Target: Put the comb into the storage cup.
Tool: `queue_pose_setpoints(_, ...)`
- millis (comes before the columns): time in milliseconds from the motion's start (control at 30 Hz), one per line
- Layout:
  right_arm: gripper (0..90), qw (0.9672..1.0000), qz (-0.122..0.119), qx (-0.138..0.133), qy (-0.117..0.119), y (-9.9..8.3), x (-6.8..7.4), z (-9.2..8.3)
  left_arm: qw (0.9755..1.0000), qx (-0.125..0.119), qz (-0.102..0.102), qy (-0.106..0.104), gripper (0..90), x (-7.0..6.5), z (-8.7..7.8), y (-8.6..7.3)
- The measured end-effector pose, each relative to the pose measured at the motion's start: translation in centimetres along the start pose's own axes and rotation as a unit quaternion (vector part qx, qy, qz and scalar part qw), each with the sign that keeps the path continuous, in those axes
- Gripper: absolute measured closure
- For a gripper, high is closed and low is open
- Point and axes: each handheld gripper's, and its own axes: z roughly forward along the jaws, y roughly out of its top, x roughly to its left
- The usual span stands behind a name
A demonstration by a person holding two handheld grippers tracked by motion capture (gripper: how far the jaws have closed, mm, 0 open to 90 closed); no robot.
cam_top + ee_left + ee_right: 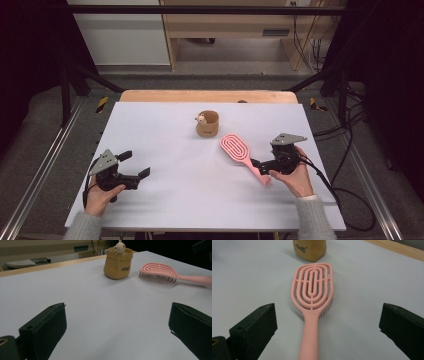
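Lying right of centre on the white surface [165,150], the pink brush [237,150] has its handle between the wide right tongs [261,167], untouched; the left tongs [134,165], wide, hover over bare room near the left edge. Left gripper view: brush [160,271] far right, beside the tan pouch [117,263]. Right gripper view: handle [310,332] centred, clear of both jaws.

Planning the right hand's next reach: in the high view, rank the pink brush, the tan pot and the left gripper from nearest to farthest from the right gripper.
1. Pink brush, handle between its open jaws.
2. Tan pot, beyond the brush head, mid-table.
3. Left gripper, across the table at its left.

Dim, soft overhead light on the table [165,150] — faint shadows, dark surroundings, slightly blurred close-ups.
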Motion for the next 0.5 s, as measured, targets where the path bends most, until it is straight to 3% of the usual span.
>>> queue_pose_setpoints(500, 0.5, 0.9998, 0.004, -0.005, 0.021, 1.02, 0.43, 0.6, 1.0, 0.001, 0.0, 0.0, 1.4, -0.03, 0.07, -0.03)
